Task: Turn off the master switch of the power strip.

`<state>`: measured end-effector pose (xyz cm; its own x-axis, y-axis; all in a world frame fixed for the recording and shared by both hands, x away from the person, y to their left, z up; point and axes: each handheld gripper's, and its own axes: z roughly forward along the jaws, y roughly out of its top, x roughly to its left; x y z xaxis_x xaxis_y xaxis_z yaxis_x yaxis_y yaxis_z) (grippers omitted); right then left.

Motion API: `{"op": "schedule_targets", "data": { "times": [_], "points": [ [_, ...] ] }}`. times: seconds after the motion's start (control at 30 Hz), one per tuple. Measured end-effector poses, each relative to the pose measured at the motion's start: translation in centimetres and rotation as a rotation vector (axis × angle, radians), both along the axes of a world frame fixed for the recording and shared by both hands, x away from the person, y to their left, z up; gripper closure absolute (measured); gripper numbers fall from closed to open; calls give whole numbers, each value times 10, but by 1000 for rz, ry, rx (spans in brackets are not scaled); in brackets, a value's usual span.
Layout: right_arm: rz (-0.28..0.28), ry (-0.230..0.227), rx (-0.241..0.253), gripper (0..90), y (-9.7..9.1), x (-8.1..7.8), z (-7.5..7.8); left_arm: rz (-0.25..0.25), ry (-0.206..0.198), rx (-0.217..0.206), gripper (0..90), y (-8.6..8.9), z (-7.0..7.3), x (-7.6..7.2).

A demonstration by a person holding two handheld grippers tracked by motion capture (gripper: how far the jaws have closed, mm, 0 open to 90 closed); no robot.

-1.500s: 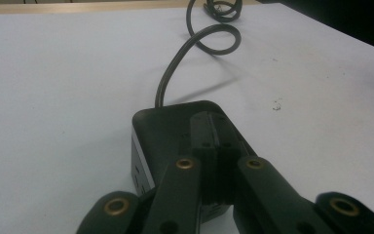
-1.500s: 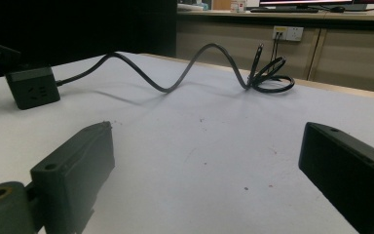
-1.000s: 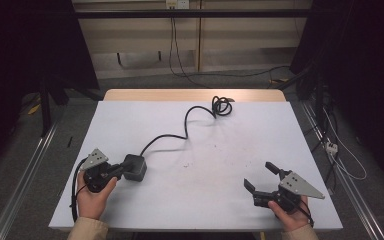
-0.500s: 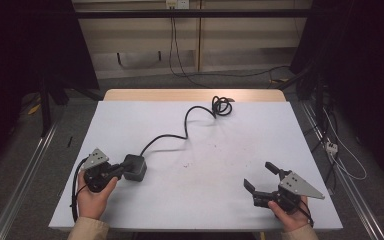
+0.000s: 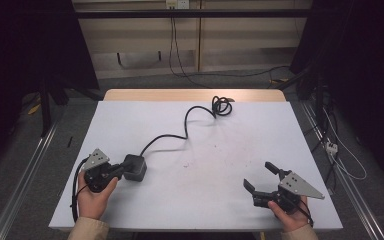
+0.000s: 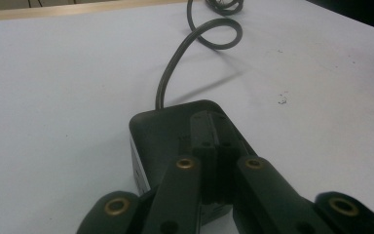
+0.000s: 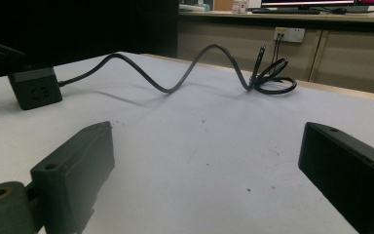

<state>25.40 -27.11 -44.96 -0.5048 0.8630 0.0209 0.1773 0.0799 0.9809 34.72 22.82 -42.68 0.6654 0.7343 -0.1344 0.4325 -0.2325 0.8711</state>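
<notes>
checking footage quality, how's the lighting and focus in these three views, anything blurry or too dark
High view: table evenly lit, surroundings nearly black. Left gripper view: power cube and jaws dark and soft, cable casts a soft shadow. Right gripper view: near jaws blurred, cable coil sharper.

Left hand (image 5: 94, 197) enters from the bottom edge at the near-left of the worktop (image 5: 230, 150), gripping the left tongs (image 5: 119, 171), which point to the right; their jaws lie closed together, pressed onto the top of a black adapter block (image 5: 135, 167). Right hand (image 5: 289, 214) enters at the near-right, holding the right tongs (image 5: 260, 176) pointed up and to the left; their jaws stand wide apart, clear of any object, low over the worktop surface.
</notes>
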Motion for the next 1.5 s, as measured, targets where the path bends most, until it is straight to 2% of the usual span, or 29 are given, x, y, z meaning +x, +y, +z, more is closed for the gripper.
{"op": "schedule_targets", "data": {
  "times": [0.1, 0.23, 0.6, 0.77, 0.97, 1.03, 1.5],
  "points": [
    [0, -1, -1, 52, 0, 0, 0, 7, 0, 13, 900, -2, 1, 1],
    [1, -5, -3, 52, 0, -1, 0, 7, 11, -3, 900, -1, 0, 1],
    [0, -6, -2, 51, -1, -1, 0, 15, -3, 22, 900, -4, 1, -1],
    [0, -6, -1, 52, -1, -1, 0, 16, 2, 12, 900, -3, 1, -1],
    [-1, -4, -3, 51, -1, -1, 0, 17, -12, 41, 900, -5, 2, -2],
    [0, -4, -3, 52, 0, -1, 0, 18, -13, 30, 900, -5, 1, -2],
    [0, -4, -2, 52, -1, -1, 0, 17, -17, 41, 900, -6, 1, -4]
  ]
}}
